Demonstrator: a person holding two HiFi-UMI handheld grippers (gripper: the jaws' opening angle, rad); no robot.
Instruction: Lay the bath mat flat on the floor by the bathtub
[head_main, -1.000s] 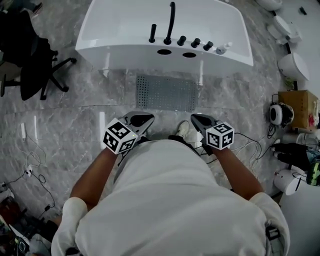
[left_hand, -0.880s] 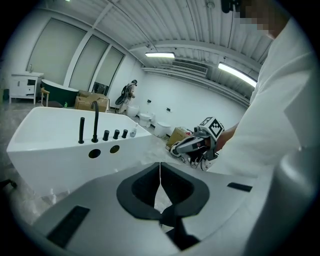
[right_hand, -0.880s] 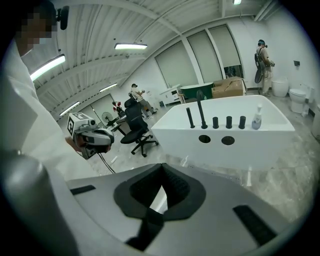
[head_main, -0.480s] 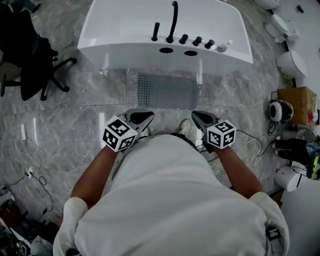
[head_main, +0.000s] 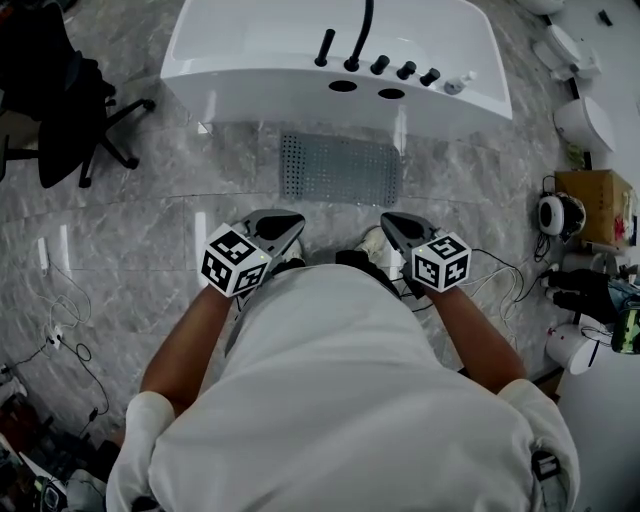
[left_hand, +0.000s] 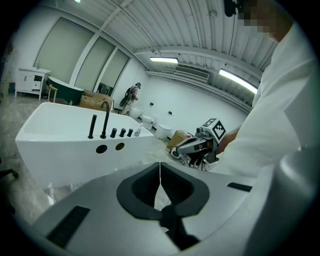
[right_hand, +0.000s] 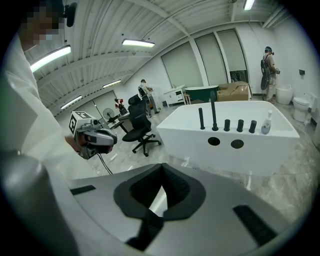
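A grey perforated bath mat (head_main: 340, 168) lies flat on the marble floor, right beside the white bathtub (head_main: 340, 70) under its black taps. I hold both grippers close to my body, short of the mat's near edge and apart from it. My left gripper (head_main: 288, 220) is shut with nothing in it, its jaws meeting in the left gripper view (left_hand: 160, 166). My right gripper (head_main: 390, 222) is shut and empty too (right_hand: 162, 168). Each gripper view shows the tub (left_hand: 75, 145) (right_hand: 235, 130) and the opposite gripper (left_hand: 194, 147) (right_hand: 92, 137). The mat is hidden behind the jaws there.
A black office chair (head_main: 60, 110) stands at the left of the tub. At the right are a cardboard box (head_main: 595, 205), white toilets (head_main: 585, 130) and loose cables (head_main: 500, 280). My shoe (head_main: 372, 243) shows between the grippers. People stand far off in the room.
The tub and mat sit slightly higher and more to the right in the head view. Both grippers stay shut and near my body, raised only a little.
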